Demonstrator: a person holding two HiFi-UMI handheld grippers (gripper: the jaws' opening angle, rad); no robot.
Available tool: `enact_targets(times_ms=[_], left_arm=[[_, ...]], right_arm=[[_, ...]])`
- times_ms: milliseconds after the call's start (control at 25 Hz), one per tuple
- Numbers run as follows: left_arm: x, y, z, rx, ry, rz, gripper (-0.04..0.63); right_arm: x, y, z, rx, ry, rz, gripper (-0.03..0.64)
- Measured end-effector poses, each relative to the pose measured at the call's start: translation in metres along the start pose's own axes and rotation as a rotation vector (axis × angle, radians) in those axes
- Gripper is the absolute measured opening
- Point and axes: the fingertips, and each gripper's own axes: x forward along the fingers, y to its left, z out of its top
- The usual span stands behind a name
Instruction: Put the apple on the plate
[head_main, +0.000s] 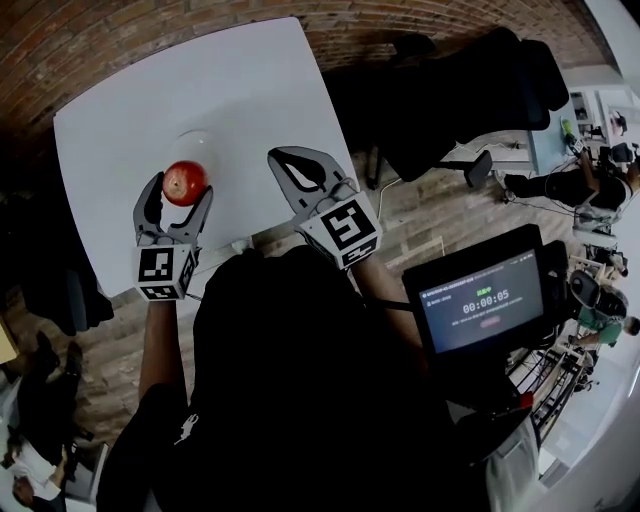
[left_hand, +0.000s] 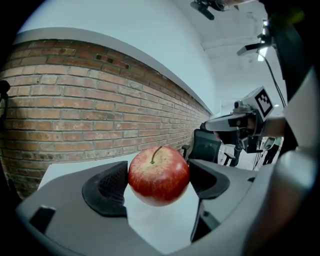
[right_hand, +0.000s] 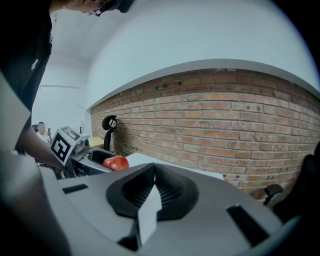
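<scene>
1 round red apple (left_hand: 159, 175) with a short brown stalk is sitting clamped between the 2 dark ribbed pads of the grey left gripper (head_main: 180, 190), which is squeezing it at its widest part from both sides, probably so that it rides level and does not roll out. The apple is hanging just over the near edge of the small round white plate (head_main: 195, 142), which is lying on the white rectangular table (head_main: 240, 80); judging from this, the carry is almost done and the lowering and letting go are what is left. The grey right gripper (right_hand: 153, 170) is idling beside it, off to the right over the table's near edge, jaws pressed together on nothing, likely kept clear because 1 gripper is enough here. The head view is showing the plate and how apple and plate line up, which the left gripper view is not making plain: there only a pale surface is showing below the fruit. The left gripper view is giving the upright stalk and the contact on both flanks. The right gripper view is catching the held apple from the side, against the red brick wall (right_hand: 225, 115).
</scene>
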Motion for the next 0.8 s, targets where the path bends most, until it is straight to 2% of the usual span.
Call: enact_targets(times_ms=[360, 800], left_arm=[[0.024, 0.014, 0.001, 0.002, -0.002, -0.011, 0.387], [0.0, 0.012, 0.001, -0.007, -0.008, 0.083, 0.387]], right_arm=[[0.022, -0.015, -0.011, 0.013, 0.021, -0.001, 0.005], [0.025, -0.001, -0.003, -0.003, -0.006, 0.093, 0.005]])
